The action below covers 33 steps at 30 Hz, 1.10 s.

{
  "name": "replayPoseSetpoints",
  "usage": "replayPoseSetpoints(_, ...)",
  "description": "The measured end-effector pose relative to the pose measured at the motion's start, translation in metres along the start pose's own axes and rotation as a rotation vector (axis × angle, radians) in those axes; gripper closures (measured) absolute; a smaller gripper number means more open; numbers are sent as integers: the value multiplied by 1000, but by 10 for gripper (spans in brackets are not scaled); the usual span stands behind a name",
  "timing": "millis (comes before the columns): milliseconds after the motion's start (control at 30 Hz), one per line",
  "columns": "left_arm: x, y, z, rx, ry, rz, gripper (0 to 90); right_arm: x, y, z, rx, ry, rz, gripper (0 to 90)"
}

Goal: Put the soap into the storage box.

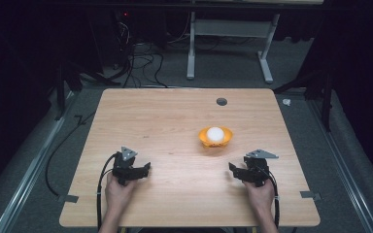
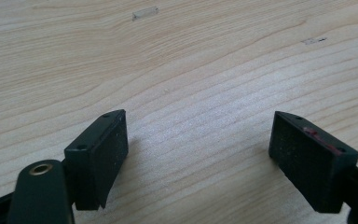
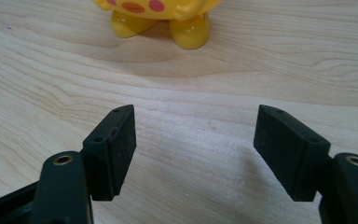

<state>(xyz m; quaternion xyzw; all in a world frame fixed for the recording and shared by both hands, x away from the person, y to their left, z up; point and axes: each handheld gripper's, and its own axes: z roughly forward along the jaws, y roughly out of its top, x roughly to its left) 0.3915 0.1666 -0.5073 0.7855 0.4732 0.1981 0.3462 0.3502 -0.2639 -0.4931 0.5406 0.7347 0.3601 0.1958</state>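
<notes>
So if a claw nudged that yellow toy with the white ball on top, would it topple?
Probably it would wobble: the toy stands on two small rounded feet. Its glossy surface suggests hard plastic, likely stiff, light and a bit slippery. The ball sits in its open top, so it might roll out if the toy tips.

1. Pale wooden table top [image 1: 175,126] with light tan grain lines, plus a small dark grey round spot [image 1: 221,101] near the far edge.
2. Yellow-orange plastic bowl-shaped toy [image 1: 215,138] holding a white ball [image 1: 215,134]; in the right gripper view, glossy yellow feet [image 3: 158,21] and pink-red oval marks on the body.
3. Matte black left gripper [image 2: 198,154] with a brass-coloured rivet; a trace of red on one jaw.
4. Matte black right gripper [image 3: 193,149], with brass-coloured rivets on both arms.
5. Grey three-cornered plates on both grippers; black cables.
6. Grey carpet floor [image 1: 349,170].
</notes>
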Motion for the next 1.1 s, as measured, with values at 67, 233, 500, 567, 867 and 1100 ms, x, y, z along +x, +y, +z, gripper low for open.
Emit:
replayPoseSetpoints(67,0,0,0,0,0,0,201,0,0,1,4,-1,-5,304)
replayPoseSetpoints(233,0,0,0,0,0,0,201,0,0,3,10,-6,-3,301)
replayPoseSetpoints(500,0,0,0,0,0,0,201,-1,0,8,19,-7,-6,299)
replayPoseSetpoints(567,0,0,0,0,0,0,201,-1,0,9,21,-11,-3,298)
replayPoseSetpoints(867,0,0,0,0,0,0,201,5,-1,14,31,-67,-61,284)
replayPoseSetpoints(1100,0,0,0,0,0,-1,203,10,0,15,39,-75,-88,271)
